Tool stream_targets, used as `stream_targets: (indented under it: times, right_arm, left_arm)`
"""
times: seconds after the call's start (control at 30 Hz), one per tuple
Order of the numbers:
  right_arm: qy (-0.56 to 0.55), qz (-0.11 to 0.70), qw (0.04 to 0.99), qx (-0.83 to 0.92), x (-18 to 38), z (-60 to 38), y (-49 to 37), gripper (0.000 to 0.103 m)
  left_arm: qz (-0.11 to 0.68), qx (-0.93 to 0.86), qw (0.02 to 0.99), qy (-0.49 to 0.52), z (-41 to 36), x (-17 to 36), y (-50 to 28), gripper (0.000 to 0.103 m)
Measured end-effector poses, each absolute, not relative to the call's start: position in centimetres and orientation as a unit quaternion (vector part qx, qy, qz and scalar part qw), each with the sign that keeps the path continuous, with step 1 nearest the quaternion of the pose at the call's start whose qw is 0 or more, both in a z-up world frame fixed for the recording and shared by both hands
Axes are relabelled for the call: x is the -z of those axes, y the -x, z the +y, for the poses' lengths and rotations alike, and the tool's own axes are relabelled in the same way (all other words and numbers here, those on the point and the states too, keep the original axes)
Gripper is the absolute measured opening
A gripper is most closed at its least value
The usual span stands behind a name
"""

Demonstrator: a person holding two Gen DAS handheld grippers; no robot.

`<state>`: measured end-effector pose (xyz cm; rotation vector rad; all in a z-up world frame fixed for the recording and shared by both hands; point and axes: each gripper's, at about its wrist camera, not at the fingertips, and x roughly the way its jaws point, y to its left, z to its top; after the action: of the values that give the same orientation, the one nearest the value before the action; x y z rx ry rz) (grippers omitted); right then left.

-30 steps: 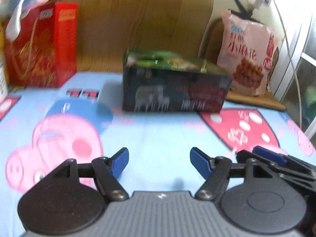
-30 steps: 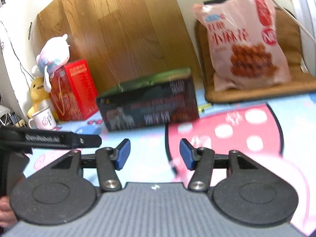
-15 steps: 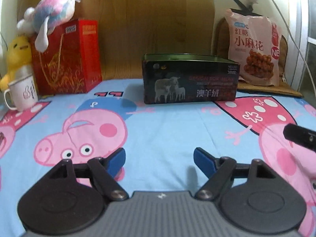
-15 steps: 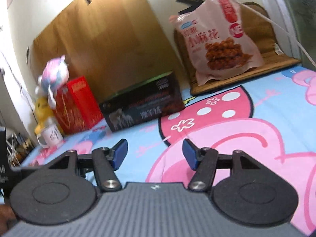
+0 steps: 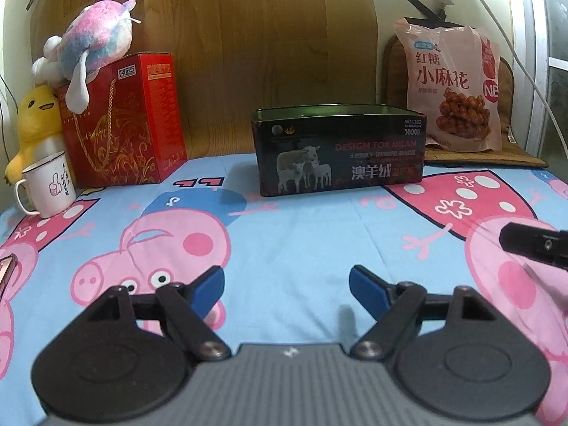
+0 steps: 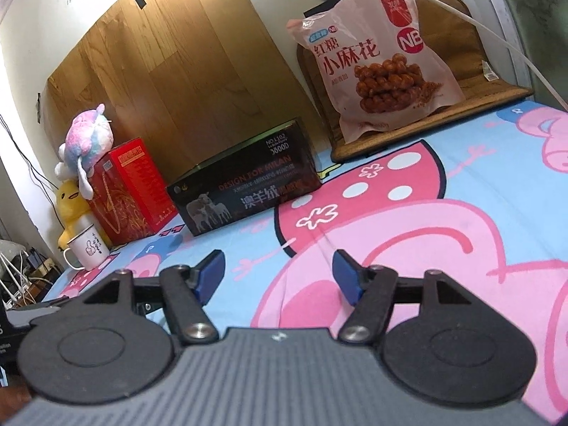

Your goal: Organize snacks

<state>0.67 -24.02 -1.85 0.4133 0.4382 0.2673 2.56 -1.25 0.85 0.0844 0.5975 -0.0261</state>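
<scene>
1. Facing the back of the bed, the left gripper hangs low over the cartoon-pig bedsheet with its blue pads well apart and nothing between them.
2. Its jaws have just been opening: a second ago the pads stood closer together, and the gap has hardly grown in the last half second.
3. The right gripper also hangs over the bedsheet, its jaws spread with nothing between them; they too have just been opening and stand wider than half a second ago.
4. The pink snack bag leans upright against the wall on a brown woven mat at the far right, well apart from both grippers.
5. The dark tin box, printed with sheep, sits on the sheet left of the bag, straight ahead of the left gripper.
6. A second ago the left view was blurred and tilted, with the box looming close; now it is level and sharp, and the box lies further off.
7. That shift also brings the red gift box, the pastel plush toy on top of it, the yellow duck plush and the white mug fully into sight at the left.
8. The right view, blurred before, is now sharp but still tilted, showing the snack bag upper right and the tin box left of centre.
9. A black tip of the right gripper, which lay beside the left one a second ago, now pokes in at the right edge of the left view.
</scene>
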Motion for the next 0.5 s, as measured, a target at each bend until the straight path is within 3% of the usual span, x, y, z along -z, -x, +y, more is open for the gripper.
stream_targets:
  times: [0.17, 0.3, 0.43, 0.5]
  right_arm:
    - [-0.199, 0.221, 0.946, -0.13, 1.89, -23.91, -0.76, 0.071]
    - [-0.197, 0.226, 0.945, -0.133, 1.87, -23.85, -0.93, 0.078]
    - [-0.195, 0.233, 0.942, -0.139, 1.97, -23.71, -1.13, 0.079]
    - [-0.194, 0.236, 0.941, -0.146, 2.0, -23.62, -1.19, 0.084]
  left_arm:
    - [0.295, 0.014, 0.955, -0.041, -1.29, -0.86, -2.54, 0.084]
    - [0.293, 0.011, 0.955, -0.037, -1.11, -0.88, -2.47, 0.086]
    - [0.297, 0.004, 0.954, -0.031, -0.85, -0.88, -2.75, 0.099]
    - [0.301, -0.001, 0.953, -0.029, -0.78, -0.84, -2.86, 0.1]
